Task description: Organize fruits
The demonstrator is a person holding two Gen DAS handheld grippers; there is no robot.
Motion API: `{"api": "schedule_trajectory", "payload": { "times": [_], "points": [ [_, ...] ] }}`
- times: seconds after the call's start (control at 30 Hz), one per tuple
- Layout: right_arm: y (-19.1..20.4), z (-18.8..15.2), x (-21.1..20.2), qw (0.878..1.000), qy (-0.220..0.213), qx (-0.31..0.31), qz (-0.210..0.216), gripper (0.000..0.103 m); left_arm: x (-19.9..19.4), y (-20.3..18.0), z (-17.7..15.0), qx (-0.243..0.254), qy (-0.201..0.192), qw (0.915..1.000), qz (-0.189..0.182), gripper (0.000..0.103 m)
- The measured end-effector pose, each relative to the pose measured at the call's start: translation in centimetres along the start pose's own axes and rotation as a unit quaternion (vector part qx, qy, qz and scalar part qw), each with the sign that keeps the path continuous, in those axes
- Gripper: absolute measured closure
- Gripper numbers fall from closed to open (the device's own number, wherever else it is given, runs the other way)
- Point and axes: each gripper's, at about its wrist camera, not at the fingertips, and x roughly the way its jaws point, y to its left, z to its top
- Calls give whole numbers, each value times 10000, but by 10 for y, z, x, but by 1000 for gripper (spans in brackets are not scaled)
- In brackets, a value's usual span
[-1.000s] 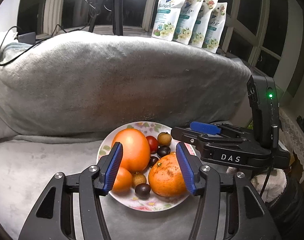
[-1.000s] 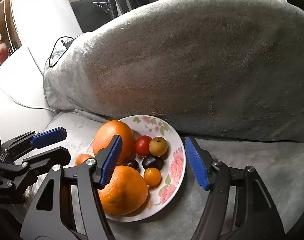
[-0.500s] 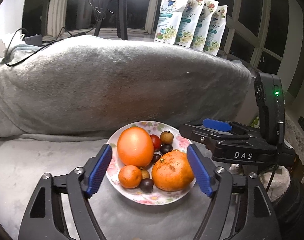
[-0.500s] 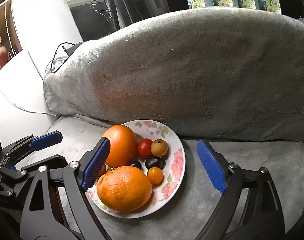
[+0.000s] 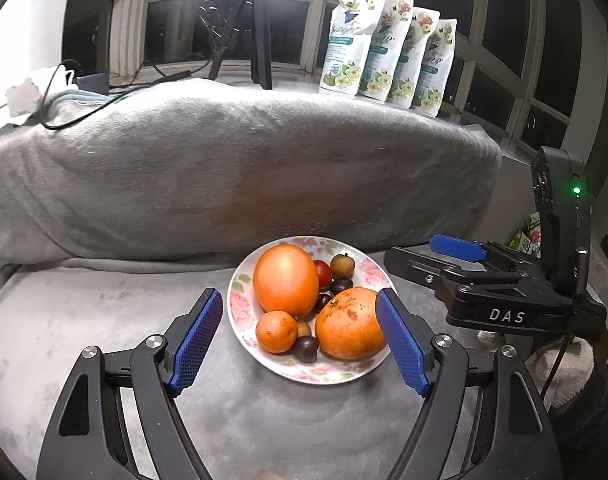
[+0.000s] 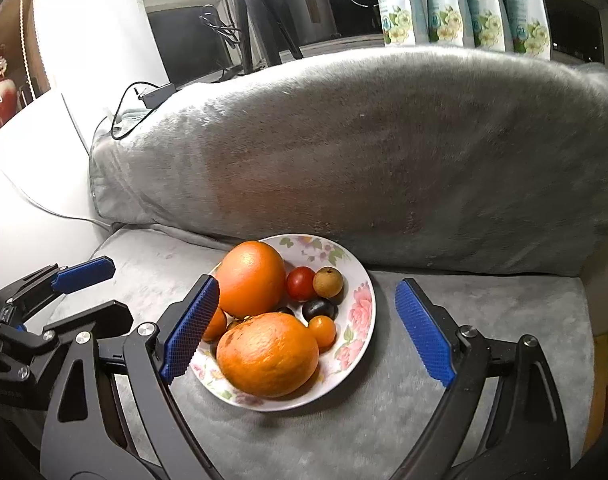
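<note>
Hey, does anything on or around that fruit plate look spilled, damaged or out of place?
Nothing stands out. All the fruit sits inside the plate, which lies flat on the grey blanket; nothing has rolled off.

White plate point(image 5: 362, 276) point(image 6: 358, 308) with pink roses and green leaves round the rim. Two big oranges on it: one smooth, bright orange point(image 5: 285, 280), one duller with brown specks point(image 5: 350, 324). Small orange mandarin point(image 5: 276, 331); red tomato point(image 6: 300, 283); tan-brown longan point(image 6: 328, 282); near-black plum point(image 6: 319, 309); small yellow-orange tomato point(image 6: 322, 331). Plain grey plush blanket point(image 5: 231, 176) under and behind. Black frame and blue, fine-gridded pads on the left gripper point(image 5: 299, 340) and right gripper point(image 6: 304, 328). White lettering "DAS" on black. White pouches point(image 5: 388, 46) printed with teal panels and pale yellow flowers. Black tripod point(image 5: 259, 24).
</note>
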Motion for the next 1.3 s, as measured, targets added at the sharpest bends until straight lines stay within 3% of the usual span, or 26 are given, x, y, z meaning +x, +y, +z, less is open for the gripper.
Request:
{"api": "schedule_trajectory", "payload": {
  "times": [0.67, 0.87, 0.93, 1.03, 1.3],
  "points": [
    [50, -16, -55, 9959, -397, -230, -782, 11, -56, 8, -17, -14, -431, 9989, 191, 24],
    [70, -25, -68, 9891, -583, -319, -1317, 11, -78, 12, -27, -19, -603, 9975, 363, 21],
    [79, -28, -74, 9856, -680, -353, -1510, 2, -84, 15, -29, -30, -637, 9972, 394, 21],
    [88, -31, -82, 9807, -894, -402, -1689, 0, -89, 18, -32, -39, -658, 9969, 429, 21],
    [101, -34, -91, 9803, -1010, -351, -1661, 0, -96, 26, -37, -160, -609, 9967, 514, 20]
  ]
}}
